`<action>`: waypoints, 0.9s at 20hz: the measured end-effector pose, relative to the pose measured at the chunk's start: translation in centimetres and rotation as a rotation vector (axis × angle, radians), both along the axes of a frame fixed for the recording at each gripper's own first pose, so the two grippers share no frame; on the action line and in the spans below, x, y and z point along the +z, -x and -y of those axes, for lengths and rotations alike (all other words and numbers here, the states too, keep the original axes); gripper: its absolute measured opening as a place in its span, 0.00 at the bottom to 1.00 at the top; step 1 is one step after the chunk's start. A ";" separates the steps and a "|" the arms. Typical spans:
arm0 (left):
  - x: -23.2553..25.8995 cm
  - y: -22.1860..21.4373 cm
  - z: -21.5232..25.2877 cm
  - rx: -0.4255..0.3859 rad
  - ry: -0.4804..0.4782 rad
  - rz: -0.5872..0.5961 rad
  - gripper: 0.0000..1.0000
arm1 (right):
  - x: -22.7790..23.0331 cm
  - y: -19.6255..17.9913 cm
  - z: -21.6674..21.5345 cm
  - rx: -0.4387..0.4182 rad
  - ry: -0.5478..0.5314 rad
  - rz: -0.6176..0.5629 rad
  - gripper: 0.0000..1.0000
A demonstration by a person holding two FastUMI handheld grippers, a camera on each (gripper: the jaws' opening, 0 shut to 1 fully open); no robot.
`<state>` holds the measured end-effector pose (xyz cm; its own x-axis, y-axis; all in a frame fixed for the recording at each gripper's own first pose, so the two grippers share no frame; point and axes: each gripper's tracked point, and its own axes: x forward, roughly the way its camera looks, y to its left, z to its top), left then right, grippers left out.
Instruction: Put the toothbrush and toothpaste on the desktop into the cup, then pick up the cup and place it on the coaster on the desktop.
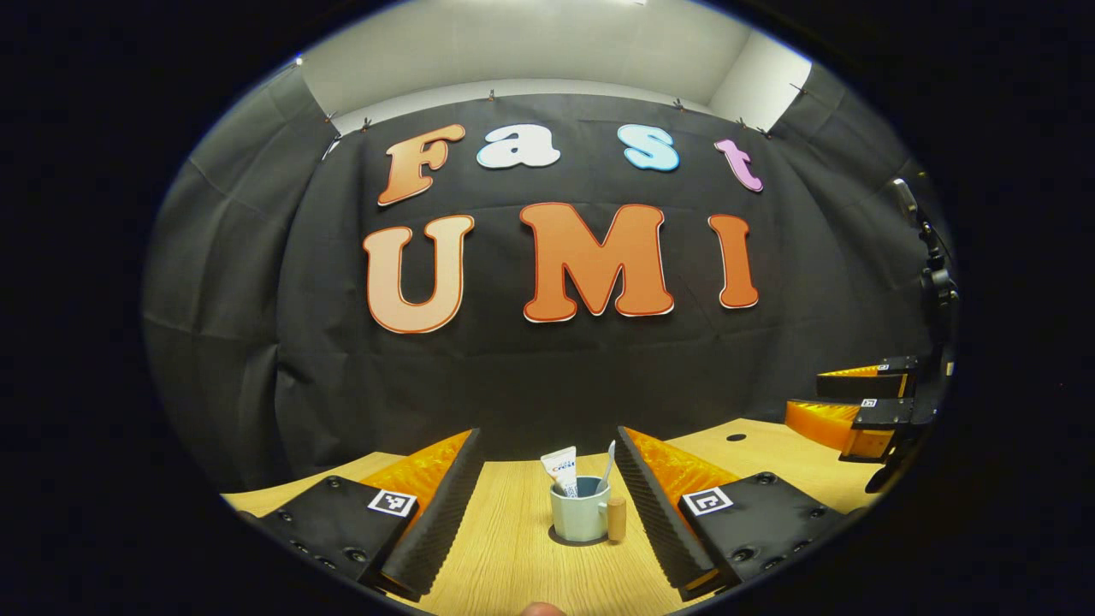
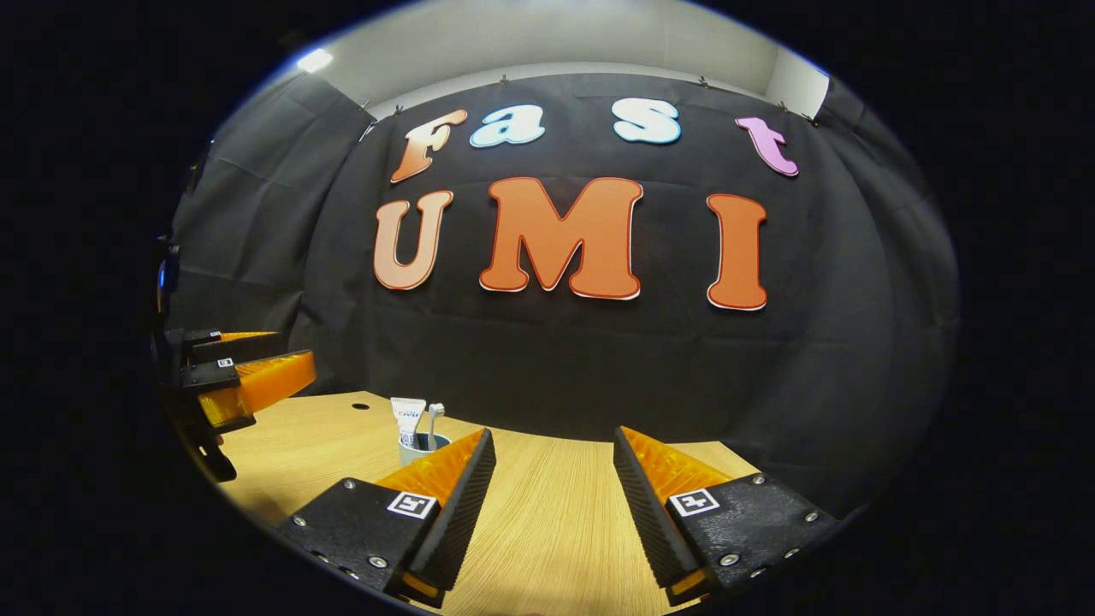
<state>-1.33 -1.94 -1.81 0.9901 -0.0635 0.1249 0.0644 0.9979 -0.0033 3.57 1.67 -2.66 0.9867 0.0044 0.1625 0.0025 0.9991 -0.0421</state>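
Note:
A pale green cup (image 1: 578, 513) with a wooden handle (image 1: 616, 518) stands upright on the wooden desktop (image 1: 513, 556). A dark disc (image 1: 559, 538), apparently the coaster, shows under its base. The white toothpaste tube (image 1: 561, 470) and the toothbrush (image 1: 608, 463) stick up out of the cup. My left gripper (image 1: 548, 434) is open, its two fingers either side of the cup and nearer than it, not touching. In the right gripper view, my right gripper (image 2: 554, 433) is open over bare wood, and the cup (image 2: 425, 443) with the tube (image 2: 408, 418) and the brush (image 2: 434, 416) stands behind its left finger.
The right gripper (image 1: 860, 402) hangs above the table's right side in the left gripper view. The left gripper (image 2: 244, 381) is at the left in the right gripper view. A small dark hole (image 1: 736, 437) marks the desktop. Black cloth closes the back.

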 end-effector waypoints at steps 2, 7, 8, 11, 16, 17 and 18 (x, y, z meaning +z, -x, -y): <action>-0.1 0.0 0.0 0.001 -0.001 -0.003 0.98 | 0.0 0.1 -0.1 0.000 -0.006 0.000 0.84; -0.2 0.0 0.1 0.001 0.002 -0.006 0.99 | -0.2 0.0 0.1 -0.003 -0.018 -0.009 0.84; -0.1 0.0 0.1 0.002 0.005 -0.004 0.99 | -0.2 0.1 0.1 -0.002 -0.017 -0.010 0.84; -0.2 0.1 0.1 0.002 0.008 -0.005 0.99 | -0.3 0.1 0.1 -0.003 -0.016 -0.014 0.80; -0.2 0.0 0.5 -0.003 0.010 -0.006 0.99 | -0.3 0.2 0.1 -0.006 -0.015 -0.016 0.80; -0.4 0.0 0.6 -0.005 0.012 -0.007 0.99 | -0.4 0.1 0.2 -0.007 -0.016 -0.016 0.84; -0.5 -0.1 0.7 -0.009 0.015 -0.008 0.99 | -0.4 0.1 0.3 -0.010 -0.017 -0.018 0.84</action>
<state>-1.27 -2.68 -2.27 0.9905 -0.0703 0.1184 0.0730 0.9972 -0.0186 3.42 1.40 -3.05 0.9895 -0.0079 0.1447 0.0117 0.9996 -0.0249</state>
